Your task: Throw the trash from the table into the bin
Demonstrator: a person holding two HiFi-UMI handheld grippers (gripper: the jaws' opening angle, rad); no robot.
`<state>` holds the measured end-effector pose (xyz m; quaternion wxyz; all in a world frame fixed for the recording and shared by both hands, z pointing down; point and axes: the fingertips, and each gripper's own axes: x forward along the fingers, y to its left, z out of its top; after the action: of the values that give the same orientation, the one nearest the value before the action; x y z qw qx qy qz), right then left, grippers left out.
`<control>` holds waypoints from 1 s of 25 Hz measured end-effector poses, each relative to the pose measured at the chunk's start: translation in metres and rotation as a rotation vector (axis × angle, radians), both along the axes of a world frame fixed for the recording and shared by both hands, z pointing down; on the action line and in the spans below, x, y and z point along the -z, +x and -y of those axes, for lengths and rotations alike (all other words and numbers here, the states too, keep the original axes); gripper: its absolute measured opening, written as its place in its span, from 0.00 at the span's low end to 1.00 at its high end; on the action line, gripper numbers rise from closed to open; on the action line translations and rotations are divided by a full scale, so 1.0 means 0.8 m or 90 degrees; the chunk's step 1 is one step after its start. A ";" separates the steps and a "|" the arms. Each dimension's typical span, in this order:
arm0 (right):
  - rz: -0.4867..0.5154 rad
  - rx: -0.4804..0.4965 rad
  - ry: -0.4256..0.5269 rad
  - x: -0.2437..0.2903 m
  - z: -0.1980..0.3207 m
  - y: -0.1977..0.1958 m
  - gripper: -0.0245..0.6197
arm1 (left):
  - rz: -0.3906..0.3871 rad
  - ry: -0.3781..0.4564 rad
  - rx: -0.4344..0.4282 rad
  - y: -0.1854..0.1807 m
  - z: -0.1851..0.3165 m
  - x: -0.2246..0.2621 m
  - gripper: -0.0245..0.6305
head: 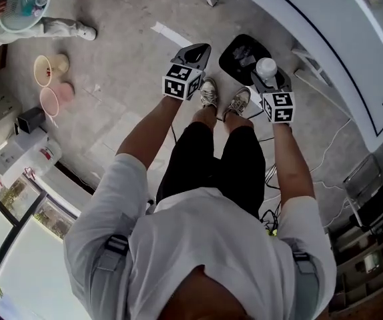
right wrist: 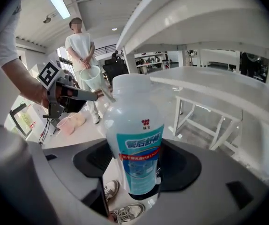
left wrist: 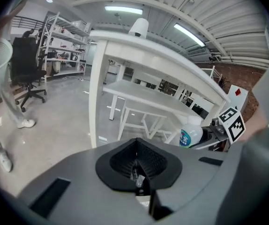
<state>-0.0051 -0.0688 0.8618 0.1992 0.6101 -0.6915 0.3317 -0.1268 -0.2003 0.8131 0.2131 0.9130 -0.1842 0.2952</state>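
Note:
My right gripper (head: 266,72) is shut on a translucent white plastic bottle (right wrist: 135,139) with a teal label and a red band. The bottle stands upright between the jaws and shows in the head view with its cap (head: 266,67) up. It hangs over the right edge of a black bin (head: 239,53) on the floor, just past the person's shoes. My left gripper (head: 201,51) is to the left of the bin, jaws shut (left wrist: 137,161). A tiny pale bit shows at their seam; I cannot tell what it is. The left gripper view shows the bottle (left wrist: 190,136) at the right.
A long white table (head: 351,39) runs along the upper right, with its legs (left wrist: 97,88) close in front of the left gripper. A person (right wrist: 80,46) stands behind, holding a pale basket. Pink and beige basins (head: 50,79) and cables (head: 271,179) lie on the floor.

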 end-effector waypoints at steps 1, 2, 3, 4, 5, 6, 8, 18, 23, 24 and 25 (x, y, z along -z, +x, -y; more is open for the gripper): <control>0.002 -0.001 -0.005 -0.022 -0.002 -0.002 0.52 | 0.003 -0.003 -0.001 -0.004 -0.003 -0.020 0.05; 0.004 -0.002 -0.009 -0.043 -0.004 -0.005 0.52 | 0.006 -0.006 -0.002 -0.007 -0.006 -0.040 0.05; 0.006 -0.002 -0.013 -0.065 -0.005 -0.008 0.52 | 0.009 -0.009 -0.003 -0.011 -0.008 -0.059 0.05; 0.007 -0.001 -0.016 -0.086 -0.005 -0.011 0.52 | 0.010 -0.011 -0.004 -0.014 -0.010 -0.079 0.05; 0.008 0.000 -0.018 -0.108 -0.004 -0.014 0.52 | 0.012 -0.013 -0.005 -0.016 -0.011 -0.098 0.05; 0.009 0.001 -0.021 -0.129 -0.004 -0.015 0.52 | 0.013 -0.016 -0.007 -0.018 -0.014 -0.116 0.05; 0.010 0.002 -0.028 -0.170 -0.005 -0.017 0.52 | 0.017 -0.021 -0.008 -0.021 -0.019 -0.149 0.05; 0.008 0.018 -0.105 -0.312 -0.020 -0.036 0.52 | 0.036 -0.047 -0.005 -0.045 -0.036 -0.251 0.05; 0.008 0.018 -0.109 -0.300 -0.026 -0.039 0.53 | 0.028 -0.042 -0.004 -0.044 -0.033 -0.237 0.05; 0.007 0.020 -0.105 -0.293 -0.026 -0.038 0.53 | 0.027 -0.041 -0.004 -0.043 -0.033 -0.232 0.05; 0.004 0.022 -0.101 -0.286 -0.025 -0.038 0.53 | 0.025 -0.040 -0.004 -0.041 -0.032 -0.227 0.05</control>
<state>-0.0353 -0.0491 1.0906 0.2501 0.5795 -0.6740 0.3839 -0.1599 -0.1744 0.9944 0.2372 0.9005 -0.1760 0.3191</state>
